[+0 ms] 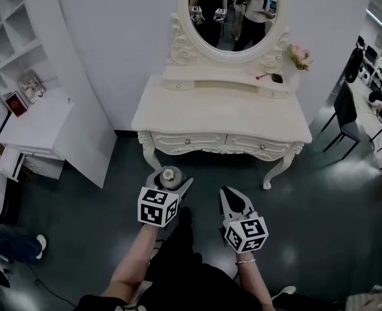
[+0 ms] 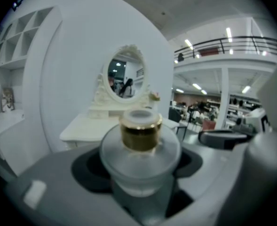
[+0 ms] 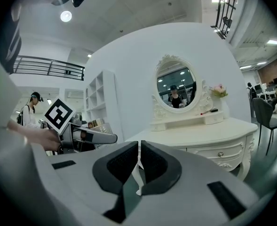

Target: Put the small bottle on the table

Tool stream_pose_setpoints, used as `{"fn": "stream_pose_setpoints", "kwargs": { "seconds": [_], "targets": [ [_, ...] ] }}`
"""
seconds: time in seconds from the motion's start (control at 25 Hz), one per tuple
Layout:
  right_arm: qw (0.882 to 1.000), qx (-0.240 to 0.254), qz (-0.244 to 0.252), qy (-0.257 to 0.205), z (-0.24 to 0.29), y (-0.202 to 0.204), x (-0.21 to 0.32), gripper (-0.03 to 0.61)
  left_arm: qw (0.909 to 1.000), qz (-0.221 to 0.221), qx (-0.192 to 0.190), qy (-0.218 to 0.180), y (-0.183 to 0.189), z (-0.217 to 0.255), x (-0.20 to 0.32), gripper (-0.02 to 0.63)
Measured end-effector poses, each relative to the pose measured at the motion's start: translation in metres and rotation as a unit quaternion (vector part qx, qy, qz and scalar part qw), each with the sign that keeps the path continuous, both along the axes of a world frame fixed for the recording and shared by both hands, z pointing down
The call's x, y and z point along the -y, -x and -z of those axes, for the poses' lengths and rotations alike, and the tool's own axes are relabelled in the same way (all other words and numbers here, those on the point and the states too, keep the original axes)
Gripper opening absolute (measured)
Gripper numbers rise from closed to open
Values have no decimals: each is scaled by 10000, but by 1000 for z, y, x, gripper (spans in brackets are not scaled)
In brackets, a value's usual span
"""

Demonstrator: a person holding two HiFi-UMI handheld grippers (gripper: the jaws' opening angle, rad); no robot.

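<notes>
A small frosted glass bottle (image 2: 139, 161) with a gold collar sits between the jaws of my left gripper (image 2: 139, 173), which is shut on it. In the head view the bottle (image 1: 170, 175) shows at the tip of the left gripper (image 1: 169, 181), held above the dark floor in front of the white dressing table (image 1: 178, 112). My right gripper (image 1: 233, 199) hangs beside it, also short of the table, its jaws closed together with nothing between them (image 3: 138, 163). The table (image 3: 213, 133) stands ahead of it.
An oval mirror (image 1: 233, 11) tops the table, with a pink flower (image 1: 299, 56) and small items on its raised shelf. A white shelf unit (image 1: 22, 89) stands at the left. Dark chairs (image 1: 345, 112) stand at the right.
</notes>
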State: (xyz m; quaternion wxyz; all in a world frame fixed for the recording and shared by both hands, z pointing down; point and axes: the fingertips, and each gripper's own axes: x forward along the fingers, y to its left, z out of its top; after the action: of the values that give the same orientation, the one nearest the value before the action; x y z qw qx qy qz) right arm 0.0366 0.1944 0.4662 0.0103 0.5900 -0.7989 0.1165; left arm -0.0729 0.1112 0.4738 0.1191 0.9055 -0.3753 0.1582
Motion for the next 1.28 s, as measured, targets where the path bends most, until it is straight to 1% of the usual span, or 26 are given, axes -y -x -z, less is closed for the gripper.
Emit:
{"fn": "stream_pose_setpoints", "kwargs": {
  "seconds": [0.16,0.84,1.08,1.28],
  "targets": [
    [10000,-6,0,58,-4,-5,32,5,10000,-38,60,46,-6,-7,32,337],
    [9998,-44,19,185,-6,-19,213,5,9997,43,154,175,-22,-15,210,337],
    [9998,-99,-57,141,0,-26,262,5,9998,-28,143,126,-28,-10,264,337],
    [9998,-101,-80,146,0,-26,296,5,9998,-93,138,112,-32,-9,296,337]
  ]
}}
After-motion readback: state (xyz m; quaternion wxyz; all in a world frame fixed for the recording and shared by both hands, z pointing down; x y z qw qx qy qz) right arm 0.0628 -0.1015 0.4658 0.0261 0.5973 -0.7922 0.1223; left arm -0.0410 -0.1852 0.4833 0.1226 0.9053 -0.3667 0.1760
